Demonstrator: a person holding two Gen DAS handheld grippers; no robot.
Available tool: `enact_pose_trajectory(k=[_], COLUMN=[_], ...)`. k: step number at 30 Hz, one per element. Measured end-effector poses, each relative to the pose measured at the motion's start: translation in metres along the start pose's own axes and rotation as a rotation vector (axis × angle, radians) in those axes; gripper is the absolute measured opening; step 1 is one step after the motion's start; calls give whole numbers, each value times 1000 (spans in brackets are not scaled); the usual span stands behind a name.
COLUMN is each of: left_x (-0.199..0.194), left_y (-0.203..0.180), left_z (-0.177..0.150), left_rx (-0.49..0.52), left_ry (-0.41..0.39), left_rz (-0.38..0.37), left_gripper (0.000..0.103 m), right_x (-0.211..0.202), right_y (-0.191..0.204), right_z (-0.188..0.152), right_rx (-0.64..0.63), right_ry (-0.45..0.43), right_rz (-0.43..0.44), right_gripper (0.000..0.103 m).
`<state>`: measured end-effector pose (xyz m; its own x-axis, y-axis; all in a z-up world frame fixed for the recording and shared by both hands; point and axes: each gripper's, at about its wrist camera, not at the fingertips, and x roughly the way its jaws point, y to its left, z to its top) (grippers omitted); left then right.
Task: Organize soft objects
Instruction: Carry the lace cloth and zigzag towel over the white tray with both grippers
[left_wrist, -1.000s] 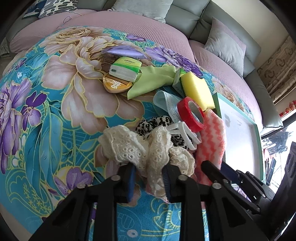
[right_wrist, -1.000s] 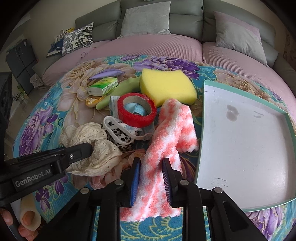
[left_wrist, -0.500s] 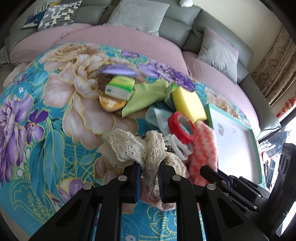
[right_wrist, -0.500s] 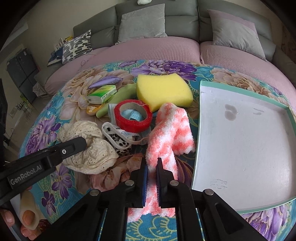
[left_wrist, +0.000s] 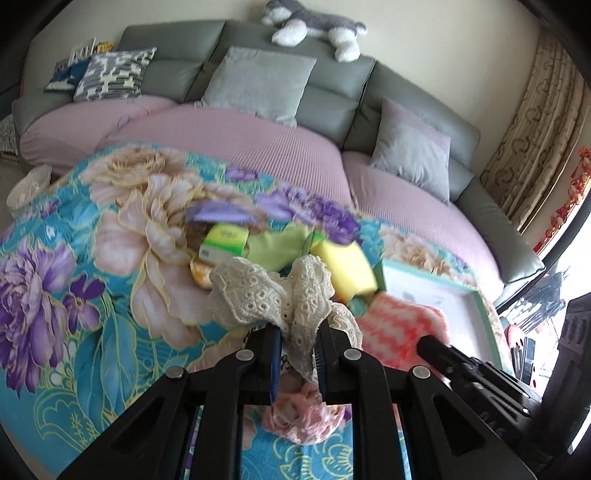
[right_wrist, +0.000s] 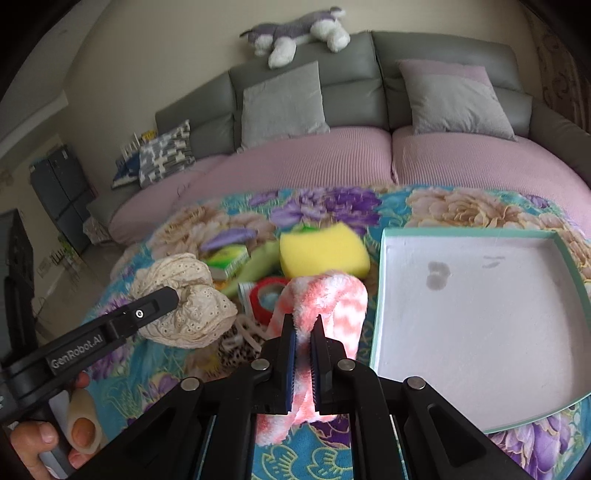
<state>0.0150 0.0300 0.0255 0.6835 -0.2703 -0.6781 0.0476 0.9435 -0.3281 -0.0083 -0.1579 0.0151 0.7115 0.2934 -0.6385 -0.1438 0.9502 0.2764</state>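
The left gripper (left_wrist: 298, 363) has its jaws closed on a cream lace cloth (left_wrist: 273, 295); the cloth is bunched between the pads and stands up above them, lifted off the table. In the right wrist view this same cloth (right_wrist: 184, 299) hangs as a round bundle from the left gripper (right_wrist: 173, 295), above the left part of the table.

The right gripper (right_wrist: 303, 365) has its jaws closed tight on a pink and white fluffy cloth (right_wrist: 325, 306). The cloth folds over above the pads, and its lower end hangs down under them.

Just behind the fluffy cloth lie a red tape roll (right_wrist: 267, 297) and a yellow sponge (right_wrist: 323, 253). Left of the sponge are a green cloth (right_wrist: 258, 266) and a small green box (right_wrist: 229, 260). A leopard-pattern piece (right_wrist: 236, 349) lies under the lace cloth.

To the right of the fluffy cloth, just beside it, stands a shallow white tray (right_wrist: 384, 295) with a green rim. All of this is on a table with a flower-pattern cover (right_wrist: 461, 206). Behind it is a grey sofa (right_wrist: 436, 55) with pink seat covers, and a plush animal (right_wrist: 295, 31) lies on top of its back.
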Motion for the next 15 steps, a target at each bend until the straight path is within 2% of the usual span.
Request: enact_pose_trajectory(k=[6, 10, 15], left_x=[-20, -20, -7], left_y=[-16, -36, -79], left_z=[19, 34, 52], left_rx=[20, 49, 128], left_ry=[-66, -76, -71], left_rz=[-17, -45, -87], left_gripper=[16, 16, 16], right_x=[-36, -53, -71], right_y=[-7, -20, -50], right_z=[19, 33, 50], right_rx=[11, 34, 95], right_ry=[-114, -160, -217], right_rz=[-6, -70, -156], right_gripper=[7, 7, 7])
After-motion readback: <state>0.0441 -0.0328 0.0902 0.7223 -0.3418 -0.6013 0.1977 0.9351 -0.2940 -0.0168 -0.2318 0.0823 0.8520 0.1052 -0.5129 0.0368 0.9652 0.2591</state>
